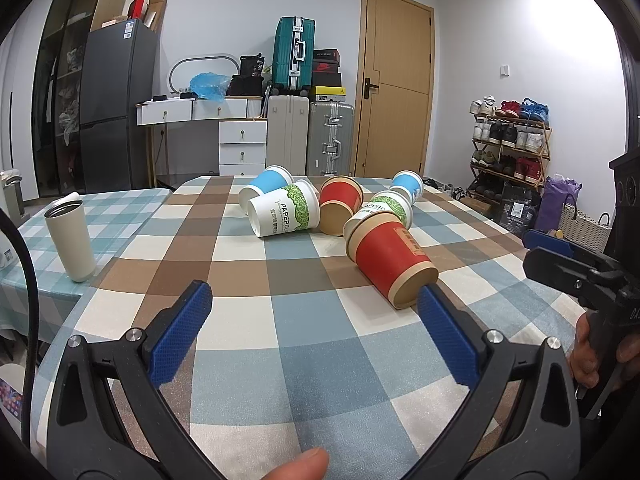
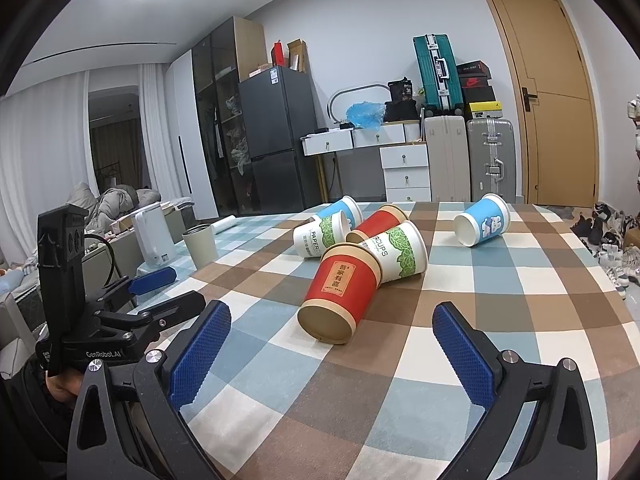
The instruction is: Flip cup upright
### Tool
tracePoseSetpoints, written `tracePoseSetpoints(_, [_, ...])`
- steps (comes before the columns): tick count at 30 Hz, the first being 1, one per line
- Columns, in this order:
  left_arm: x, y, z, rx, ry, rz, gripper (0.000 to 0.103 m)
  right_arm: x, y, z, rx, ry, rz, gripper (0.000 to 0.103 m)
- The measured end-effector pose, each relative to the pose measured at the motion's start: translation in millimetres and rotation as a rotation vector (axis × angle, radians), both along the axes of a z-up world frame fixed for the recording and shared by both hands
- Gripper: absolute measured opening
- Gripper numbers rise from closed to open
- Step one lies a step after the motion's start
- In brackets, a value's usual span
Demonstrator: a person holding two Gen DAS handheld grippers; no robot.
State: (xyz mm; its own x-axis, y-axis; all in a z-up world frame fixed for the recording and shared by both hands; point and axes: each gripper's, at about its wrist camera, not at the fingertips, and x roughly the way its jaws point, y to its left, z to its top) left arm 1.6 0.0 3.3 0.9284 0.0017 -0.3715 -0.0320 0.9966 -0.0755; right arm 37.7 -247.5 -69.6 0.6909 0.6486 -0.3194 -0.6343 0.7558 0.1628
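Both grippers — left gripper (image 1: 316,312), right gripper (image 2: 332,340) — gape empty (nothing held); nearest red paper cup (image 2: 340,292) and five more lie toppled on checked tablecloth (image 2: 360,400): nothing righted yet.

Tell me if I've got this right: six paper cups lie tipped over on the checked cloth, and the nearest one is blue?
Not quite. Six paper cups do lie tipped over on the checked cloth, but the nearest cup is red, not blue. The right wrist view shows it lying closest, its base toward the camera; the blue cups lie farther back.
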Motion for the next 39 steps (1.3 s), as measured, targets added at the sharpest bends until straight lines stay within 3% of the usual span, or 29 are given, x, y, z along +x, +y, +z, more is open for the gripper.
tracePoseSetpoints(39, [-0.6,-0.3,-0.5,0.003,-0.002,0.0,0.103,1.1,1.5,-1.9,-0.006,0.011,0.008,0.103])
